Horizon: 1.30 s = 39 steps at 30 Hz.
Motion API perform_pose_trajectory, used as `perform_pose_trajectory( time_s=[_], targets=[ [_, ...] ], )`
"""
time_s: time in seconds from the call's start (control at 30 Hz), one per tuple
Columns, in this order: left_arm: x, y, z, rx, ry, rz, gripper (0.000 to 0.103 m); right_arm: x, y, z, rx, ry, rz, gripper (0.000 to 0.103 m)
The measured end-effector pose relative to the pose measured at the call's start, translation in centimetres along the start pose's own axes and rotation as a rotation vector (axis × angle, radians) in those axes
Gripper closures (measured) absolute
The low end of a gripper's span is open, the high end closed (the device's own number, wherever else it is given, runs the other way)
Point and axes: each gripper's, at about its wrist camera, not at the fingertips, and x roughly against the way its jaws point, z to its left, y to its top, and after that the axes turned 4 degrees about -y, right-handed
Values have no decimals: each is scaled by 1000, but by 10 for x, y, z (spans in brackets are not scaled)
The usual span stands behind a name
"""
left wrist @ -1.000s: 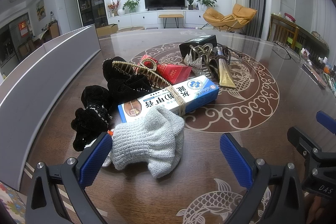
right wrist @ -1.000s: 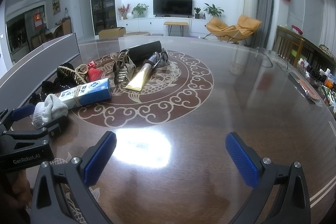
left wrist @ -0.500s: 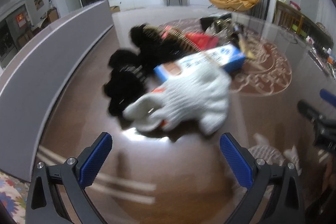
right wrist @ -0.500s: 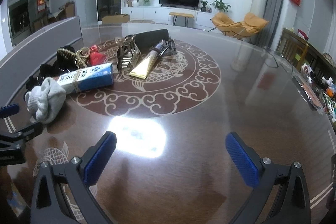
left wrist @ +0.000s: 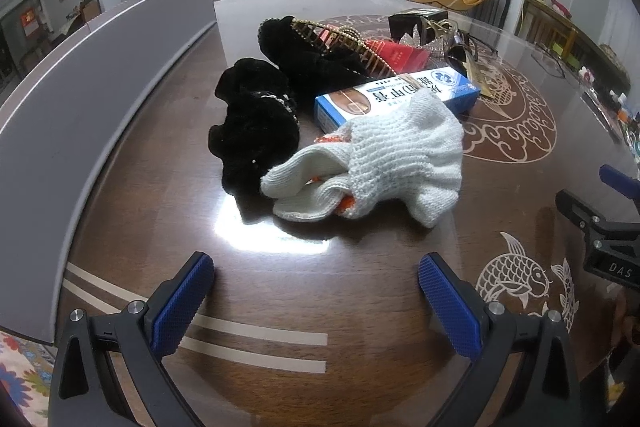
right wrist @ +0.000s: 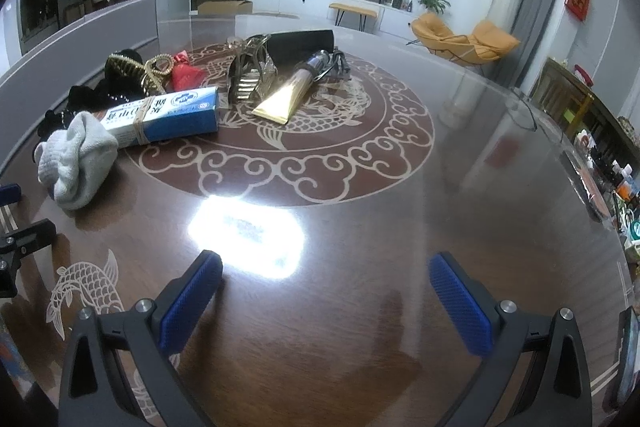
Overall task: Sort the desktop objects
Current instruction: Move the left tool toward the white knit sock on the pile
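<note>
Firstly, left wrist view: left gripper (left wrist: 316, 291) at bottom centre, spread wide, empty. White knit glove (left wrist: 384, 163) at frame centre on table (left wrist: 280, 299), touching blue box (left wrist: 396, 95) above it; black scrunchie (left wrist: 256, 131) just left.

Right wrist view: right gripper (right wrist: 326, 293) at bottom centre, released, over bare table. Glove at left edge; gold tube (right wrist: 288, 95) and hair claw (right wrist: 248, 75) at upper centre.

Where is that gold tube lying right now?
In the right wrist view, the flat gold tube lies left of centre, between the metallic hair claw and black box.
</note>
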Motion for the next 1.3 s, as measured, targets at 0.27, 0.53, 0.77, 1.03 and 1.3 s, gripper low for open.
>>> perform_pose_trajectory(
  time_s=[0.27, 0.53, 0.77, 1.03, 1.3],
  targets=[
    [-1, 10, -1, -39, 37, 9, 0, -4, 1, 2, 15, 29, 25, 0],
    [-6, 25, -1, -82, 32, 59, 0, -26, 14, -17, -19, 174, 172, 0],
    [-25, 54, -6, -132, -16, 95, 0, -30, 14, -15, 44, 234, 85, 0],
    [-50, 92, -13, -139, -40, 77, 0, -31, 21, -15, 52, 245, 76, 0],
    [-46, 88, -10, -163, -42, 0, 0, -30, 19, -16, 52, 245, 75, 0]
  ],
)
